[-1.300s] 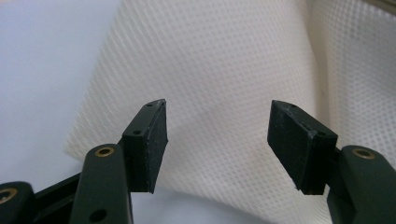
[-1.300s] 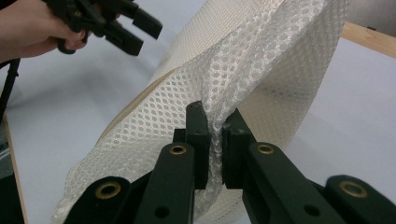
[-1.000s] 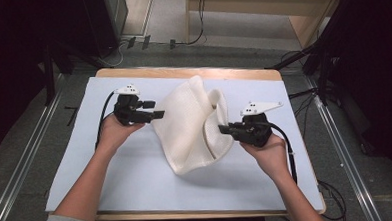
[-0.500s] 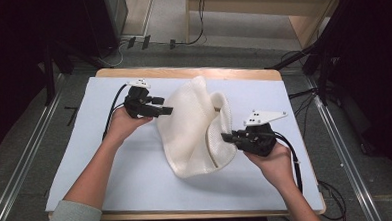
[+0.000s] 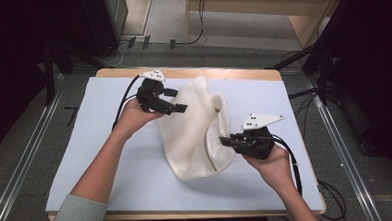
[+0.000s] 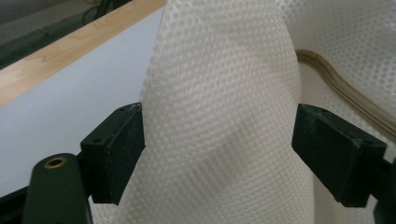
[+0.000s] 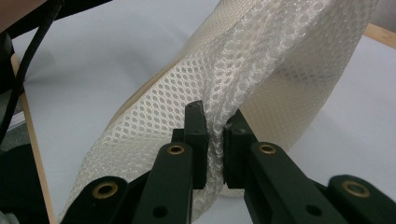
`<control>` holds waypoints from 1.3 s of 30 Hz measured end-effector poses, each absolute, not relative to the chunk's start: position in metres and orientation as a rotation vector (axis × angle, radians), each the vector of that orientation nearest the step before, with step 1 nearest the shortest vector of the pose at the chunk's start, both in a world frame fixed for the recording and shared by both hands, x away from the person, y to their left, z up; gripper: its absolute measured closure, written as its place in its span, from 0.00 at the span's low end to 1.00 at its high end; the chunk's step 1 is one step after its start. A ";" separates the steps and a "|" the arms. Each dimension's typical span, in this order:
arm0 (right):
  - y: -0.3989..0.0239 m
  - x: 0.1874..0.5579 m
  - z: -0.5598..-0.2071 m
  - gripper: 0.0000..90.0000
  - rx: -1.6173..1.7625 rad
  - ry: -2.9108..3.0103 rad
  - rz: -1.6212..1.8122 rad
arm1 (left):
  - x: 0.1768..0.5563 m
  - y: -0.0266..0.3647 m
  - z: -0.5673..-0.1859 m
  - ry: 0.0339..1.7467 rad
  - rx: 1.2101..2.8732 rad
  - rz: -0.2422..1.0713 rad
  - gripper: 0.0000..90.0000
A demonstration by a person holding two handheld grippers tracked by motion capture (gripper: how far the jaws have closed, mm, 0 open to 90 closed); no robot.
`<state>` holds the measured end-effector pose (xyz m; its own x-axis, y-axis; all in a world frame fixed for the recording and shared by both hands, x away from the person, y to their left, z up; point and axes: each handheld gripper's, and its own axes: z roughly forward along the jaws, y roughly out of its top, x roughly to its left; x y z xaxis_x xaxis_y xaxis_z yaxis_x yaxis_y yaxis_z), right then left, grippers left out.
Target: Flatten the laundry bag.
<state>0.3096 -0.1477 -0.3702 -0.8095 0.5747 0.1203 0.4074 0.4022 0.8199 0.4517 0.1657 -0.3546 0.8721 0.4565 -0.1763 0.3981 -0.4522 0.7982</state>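
A white mesh cloth (image 5: 195,130) stands bunched up in the middle of the white mat, its trimmed edge curling on the right side. My left gripper (image 5: 176,101) is at the cloth's far left fold. Its jaws have just been opening and now stand wide, and a ridge of the mesh cloth (image 6: 219,93) runs loose between the pads of the left gripper (image 6: 217,158). At the cloth's right edge, my right gripper (image 5: 226,140) is shut on a pinched fold. In the right gripper view, the mesh cloth (image 7: 280,60) is squeezed between the pads of the right gripper (image 7: 215,126).
The white mat (image 5: 100,144) covers a wooden table whose far edge (image 5: 222,72) shows as a bare strip. Cables trail from both grippers. Metal rails (image 5: 17,188) run along the floor on both sides, with dark equipment behind the table.
My left hand has moved right and toward the far edge, onto the cloth, and its jaws have spread apart. The cloth has shifted a little. The right hand has barely moved.
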 end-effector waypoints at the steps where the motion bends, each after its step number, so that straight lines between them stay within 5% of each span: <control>1: -0.148 0.309 -0.370 0.94 0.874 2.477 1.368 | 0.454 0.164 -0.354 0.635 2.096 0.081 0.18; 12: -0.142 0.306 -0.373 0.94 0.820 2.516 1.372 | 0.472 0.158 -0.373 0.756 2.113 0.005 0.15; 24: -0.147 0.285 -0.373 0.94 0.780 2.528 1.376 | 0.464 0.164 -0.360 0.617 2.073 0.012 0.17; 28: -0.148 0.285 -0.373 0.94 0.777 2.521 1.375 | 0.458 0.158 -0.362 0.569 2.131 -0.012 0.36; 34: -0.148 0.288 -0.375 0.94 0.789 2.511 1.382 | 0.450 0.158 -0.359 0.529 2.147 -0.016 0.87; 39: -0.152 0.293 -0.376 0.94 0.831 2.492 1.375 | 0.447 0.168 -0.357 0.585 2.147 -0.043 0.94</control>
